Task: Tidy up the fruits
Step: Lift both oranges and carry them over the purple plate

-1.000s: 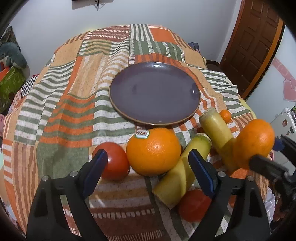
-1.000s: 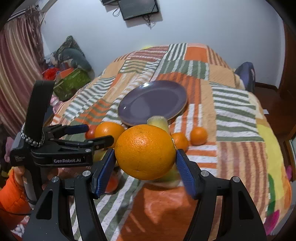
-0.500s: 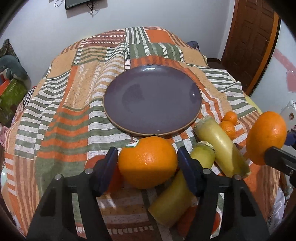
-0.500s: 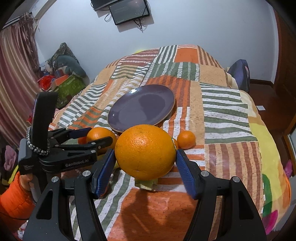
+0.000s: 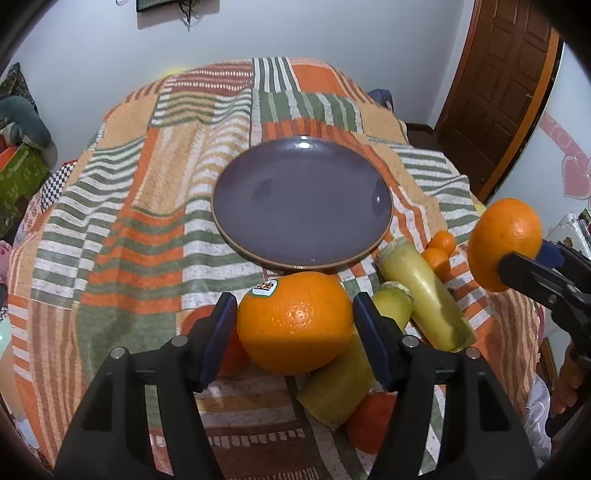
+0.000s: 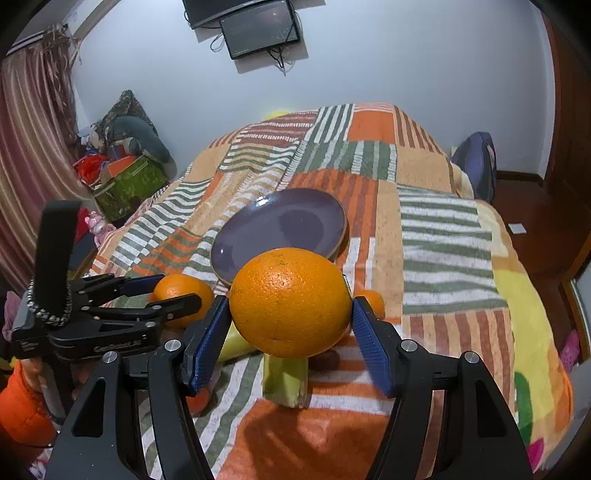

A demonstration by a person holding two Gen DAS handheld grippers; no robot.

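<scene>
We're looking across a bed under a patchwork blanket (image 6: 424, 206) of orange, green and cream stripes. Behind it stands a plain pale wall (image 6: 406, 55), where a dark screen (image 6: 258, 31) hangs with loose cables below. On the left we see a striped curtain (image 6: 26, 155) and a heap of clutter, including a green box (image 6: 129, 184). On the right there's a brown panelled door (image 5: 498, 92) and dark wooden floor (image 6: 528, 206), with what may be a blue bag (image 6: 476, 162) against the bed.
</scene>
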